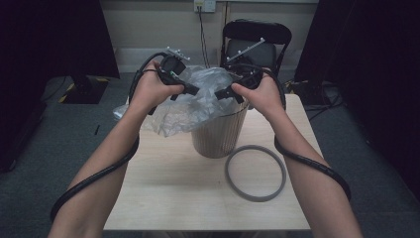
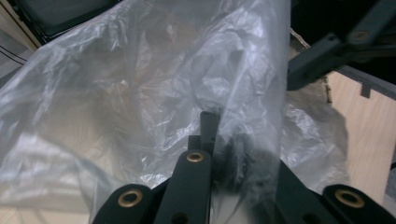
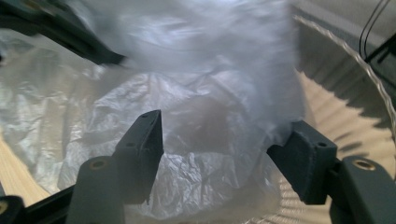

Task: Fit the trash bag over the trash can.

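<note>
- Bag is the thing to work with: a thin, see-through plastic bag. It sits over the top of the bin, and a big loose part hangs off the left side above the table.
- Nearest the person, a grey ring lies flat on the table, just beside the bin. It looks made to go on the bin's rim, so my guess is that the bag goes in first.
- Next comes the left gripper. In its own view its jaws are clenched on a fold of the bag, and the plastic is bunched up between them.
- Across from it is the right gripper. In its own view its jaws are spread apart. The bag sits in the gap, but the pads do not press on it, so it has let go.
- I think the bag is very light and floppy. It crinkles, it will not keep a shape, and it may slip out of a weak pinch.
- It could tear if pulled hard against the bin's edge.
- A good place to grab is the loose edge, with a fold pinched well between the pads.
- Far behind the bin stands a black chair.
</note>
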Demonstrator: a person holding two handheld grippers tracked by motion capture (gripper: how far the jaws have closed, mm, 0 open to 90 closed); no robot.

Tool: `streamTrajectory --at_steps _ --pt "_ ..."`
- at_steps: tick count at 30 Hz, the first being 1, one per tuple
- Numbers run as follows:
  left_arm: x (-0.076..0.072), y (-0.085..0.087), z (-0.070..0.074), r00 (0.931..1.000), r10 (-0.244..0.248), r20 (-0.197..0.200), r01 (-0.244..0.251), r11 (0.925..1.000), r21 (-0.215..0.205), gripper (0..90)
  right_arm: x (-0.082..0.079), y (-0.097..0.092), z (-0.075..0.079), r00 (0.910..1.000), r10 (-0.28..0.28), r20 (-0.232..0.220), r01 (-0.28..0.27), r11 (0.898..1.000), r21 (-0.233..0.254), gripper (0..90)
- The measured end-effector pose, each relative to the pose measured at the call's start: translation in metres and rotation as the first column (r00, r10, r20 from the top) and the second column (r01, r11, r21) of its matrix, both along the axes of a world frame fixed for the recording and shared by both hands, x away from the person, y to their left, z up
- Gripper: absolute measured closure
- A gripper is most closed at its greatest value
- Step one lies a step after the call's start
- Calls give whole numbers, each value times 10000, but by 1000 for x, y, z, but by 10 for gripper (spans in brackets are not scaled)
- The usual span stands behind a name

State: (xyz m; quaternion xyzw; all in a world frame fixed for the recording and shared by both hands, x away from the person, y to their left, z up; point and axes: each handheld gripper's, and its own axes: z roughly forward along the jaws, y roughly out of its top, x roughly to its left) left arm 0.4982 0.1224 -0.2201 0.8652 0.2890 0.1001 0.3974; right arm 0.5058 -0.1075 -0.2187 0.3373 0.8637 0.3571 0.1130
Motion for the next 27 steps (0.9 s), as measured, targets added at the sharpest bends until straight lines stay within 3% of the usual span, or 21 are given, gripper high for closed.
streamTrajectory --at_steps 3,5,6,11,13,14,16,18,21,22,24,25,27 --pt "0 -3 -2 10000 -28 79 27 10000 76 900 -3 5 4 9996 78 268 -78 10000 -28 279" --pt "0 -3 -2 9999 -88 72 87 9999 117 900 -4 6 5 9996 107 277 -106 9999 -36 291" --pt "-1 -4 -2 9999 -116 126 115 9999 32 898 -6 10 6 9994 28 353 -18 9995 -307 464" --pt "-5 -1 -1 10000 -22 39 23 10000 -22 900 -2 9 -6 9992 -242 -311 215 9961 -852 565" --pt "-6 2 1 9999 81 106 -79 9999 -130 900 -1 7 -11 9986 -350 -397 309 9947 -984 685" --pt "-7 4 1 9998 149 159 -145 9996 -246 893 -1 5 -13 9984 -274 -488 228 9954 -927 696" --pt "-7 5 2 9996 184 204 -176 9992 -360 815 0 2 -14 9989 -242 -409 207 9962 -848 772" --pt "-8 8 3 9984 353 438 -334 9985 -438 716 -1 1 -15 9984 -224 -517 172 9950 -984 792" --pt "-13 8 5 9984 427 376 -402 9971 -641 456 0 0 -16 9977 -312 -604 243 9935 -1113 778" --pt "-15 8 6 9982 379 469 -357 9983 -463 419 0 0 -17 9979 -380 -528 317 9928 -1156 760" --pt "-19 9 7 9965 487 683 -478 9987 -145 369 1 -2 -19 9982 -409 -433 357 9927 -1150 683" --pt "-20 12 8 9964 465 711 -464 9989 -29 359 1 -2 -20 9984 -430 -361 386 9924 -1165 599" --pt "-21 15 7 9965 550 637 -540 9984 -175 435 0 -5 -20 9991 -416 -31 411 9944 -975 471"
